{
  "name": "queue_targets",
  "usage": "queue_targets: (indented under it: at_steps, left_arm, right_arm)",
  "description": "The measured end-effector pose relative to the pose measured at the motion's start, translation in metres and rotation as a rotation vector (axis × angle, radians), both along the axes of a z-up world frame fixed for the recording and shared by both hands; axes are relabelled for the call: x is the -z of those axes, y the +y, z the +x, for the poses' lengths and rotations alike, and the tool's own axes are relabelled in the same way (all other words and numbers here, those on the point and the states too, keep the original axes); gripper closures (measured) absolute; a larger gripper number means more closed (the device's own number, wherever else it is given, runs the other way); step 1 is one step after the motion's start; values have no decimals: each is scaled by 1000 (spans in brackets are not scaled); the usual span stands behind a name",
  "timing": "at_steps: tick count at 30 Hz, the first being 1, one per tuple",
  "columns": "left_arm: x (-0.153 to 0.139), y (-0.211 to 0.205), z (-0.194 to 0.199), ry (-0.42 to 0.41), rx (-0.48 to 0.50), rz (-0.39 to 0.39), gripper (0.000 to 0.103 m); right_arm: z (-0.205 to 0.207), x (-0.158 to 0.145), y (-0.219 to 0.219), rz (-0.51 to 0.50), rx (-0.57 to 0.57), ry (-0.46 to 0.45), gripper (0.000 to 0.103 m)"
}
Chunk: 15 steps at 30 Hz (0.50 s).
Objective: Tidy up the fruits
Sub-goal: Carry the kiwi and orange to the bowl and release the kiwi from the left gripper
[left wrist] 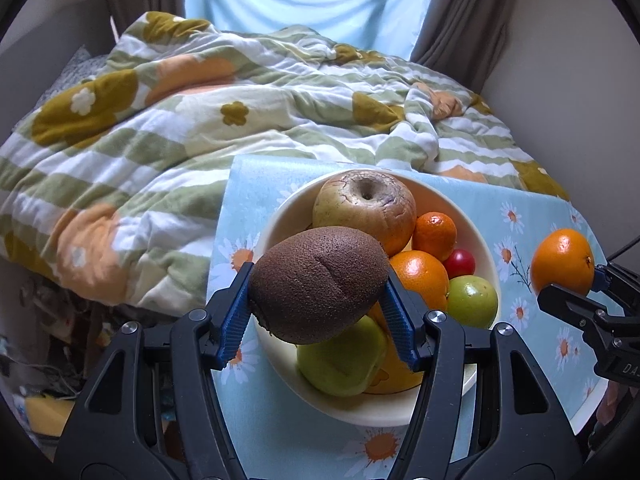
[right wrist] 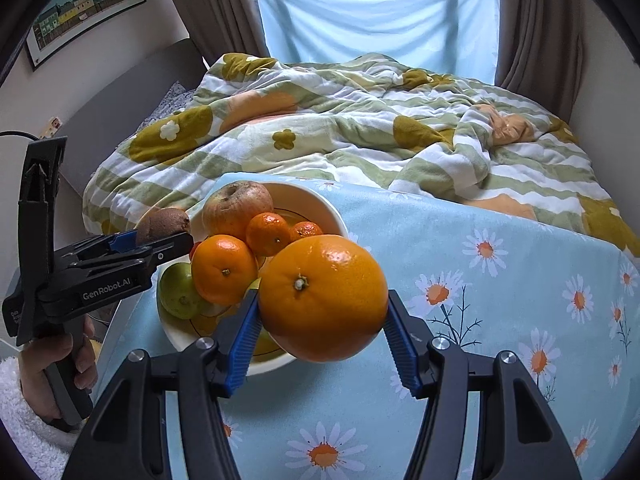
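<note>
**Kiwi and orange held over the fruit bowl**

A brown kiwi (left wrist: 318,284) is clamped between the blue pads of the left tool (left wrist: 318,312), hanging above the near-left rim of the cream bowl (left wrist: 280,216). A large orange (right wrist: 323,297) is gripped in the right tool (right wrist: 320,340), held above the desk (right wrist: 500,280) just beside the bowl's right edge.

Only in the left wrist view are a small red fruit (left wrist: 459,263) and a green apple (left wrist: 340,360) under the kiwi seen; the red fruit is largely hidden in the right view. Only in the right wrist view are a hand (right wrist: 56,364) on the left tool's handle, a white fleecy sleeve (right wrist: 24,420), a framed picture (right wrist: 86,4) on the wall and a third small mandarin (right wrist: 306,230) shown.

The bowl is filled with a wrinkled apple (left wrist: 364,206), a mandarin (left wrist: 435,230), an orange (left wrist: 420,278), a round green fruit (left wrist: 472,301) and something yellow at the bottom. The desk is covered by a blue daisy-print cloth, with a bed and flowered quilt (left wrist: 160,128) behind.
</note>
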<state>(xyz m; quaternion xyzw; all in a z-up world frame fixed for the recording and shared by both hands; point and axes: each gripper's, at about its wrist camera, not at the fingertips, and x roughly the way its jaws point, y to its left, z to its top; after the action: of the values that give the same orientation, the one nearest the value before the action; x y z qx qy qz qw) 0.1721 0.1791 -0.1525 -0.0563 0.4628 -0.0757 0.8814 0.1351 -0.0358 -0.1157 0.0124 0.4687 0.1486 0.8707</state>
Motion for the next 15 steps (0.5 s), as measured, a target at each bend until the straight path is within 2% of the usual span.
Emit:
queue_targets:
  at_steps: [7,9,10,11,15]
  left_arm:
    - [5,4,6,4,23,-6,34]
    - [4,5,7,2,7,12,22]
    - [2,7,6,-5,-2,22,8]
    - [0,8,5,-15,-4,19,0]
    - [-11,13,-2,-33,-34,22,0]
  right_arm:
    - [-6,3,-2,-4,41,7,48]
    - [-8,2,-3,-3,46,9,48]
    - [-9,1,-4,-4,46,9,48]
    - [-8,2,-4,-5,43,8,48]
    - [-12,-1,-6,-6,30,6,48]
